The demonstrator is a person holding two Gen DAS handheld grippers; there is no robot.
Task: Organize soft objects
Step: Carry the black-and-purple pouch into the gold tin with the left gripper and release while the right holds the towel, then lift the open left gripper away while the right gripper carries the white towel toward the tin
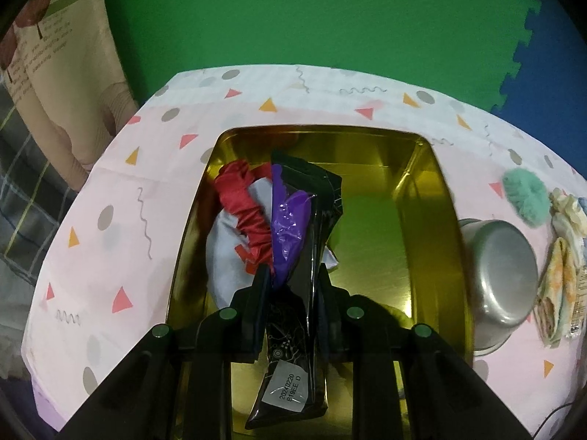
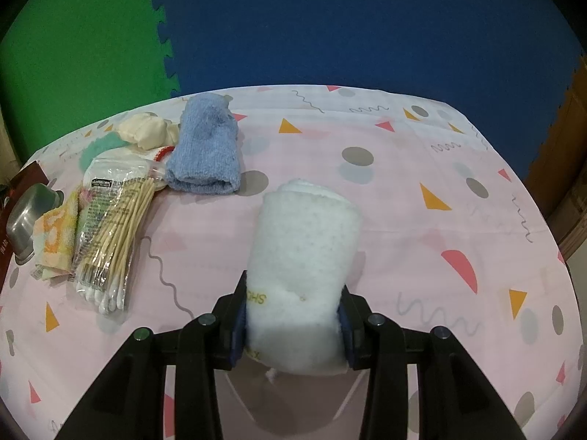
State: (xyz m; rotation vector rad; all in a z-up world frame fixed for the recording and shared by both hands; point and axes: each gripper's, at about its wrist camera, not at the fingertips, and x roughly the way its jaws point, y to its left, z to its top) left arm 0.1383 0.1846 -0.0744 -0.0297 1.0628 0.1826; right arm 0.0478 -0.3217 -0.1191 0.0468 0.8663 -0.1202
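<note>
In the left wrist view my left gripper (image 1: 293,275) is shut on a black and purple plastic packet (image 1: 299,242), which hangs over a gold metal tin (image 1: 425,168). Inside the tin lie a red scrunchie (image 1: 244,205) and a pale grey cloth (image 1: 223,256). In the right wrist view my right gripper (image 2: 291,311) is shut on a rolled white towel (image 2: 304,242), held just above the pink patterned tablecloth (image 2: 422,168).
A folded blue towel (image 2: 205,150), a cream cloth (image 2: 146,132), a bag of cotton swabs (image 2: 110,227), a yellow patterned cloth (image 2: 55,231) and a steel bowl (image 2: 27,212) lie left of the white towel. A green scrunchie (image 1: 524,194) sits right of the tin.
</note>
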